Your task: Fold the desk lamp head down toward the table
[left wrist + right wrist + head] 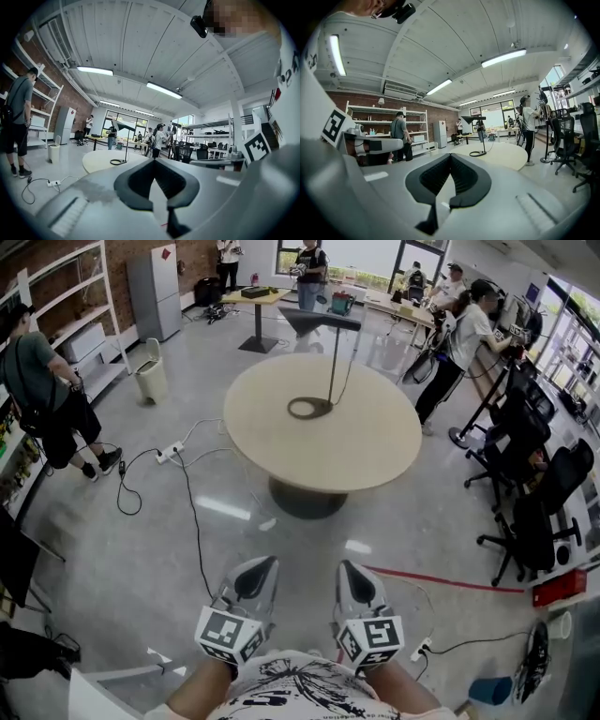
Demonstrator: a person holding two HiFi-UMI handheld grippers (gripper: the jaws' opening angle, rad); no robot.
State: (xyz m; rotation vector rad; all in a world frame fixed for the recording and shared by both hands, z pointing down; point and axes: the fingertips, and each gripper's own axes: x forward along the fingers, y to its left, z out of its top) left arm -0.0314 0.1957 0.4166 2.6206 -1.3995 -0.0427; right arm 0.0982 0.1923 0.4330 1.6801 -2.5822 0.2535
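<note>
Matt black lamp (319,321), smooth pale matt tabletop (361,451), glossy polished grey floor (141,540), ribbed black claw pads (426,180)

No text reads clearly; the shirt (292,688) print seems an illegible scribble.

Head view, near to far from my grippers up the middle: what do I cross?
Left gripper and right gripper side by side → round beige table → black desk lamp's ring base → its flat black head → yellow-topped table at the back.
</note>
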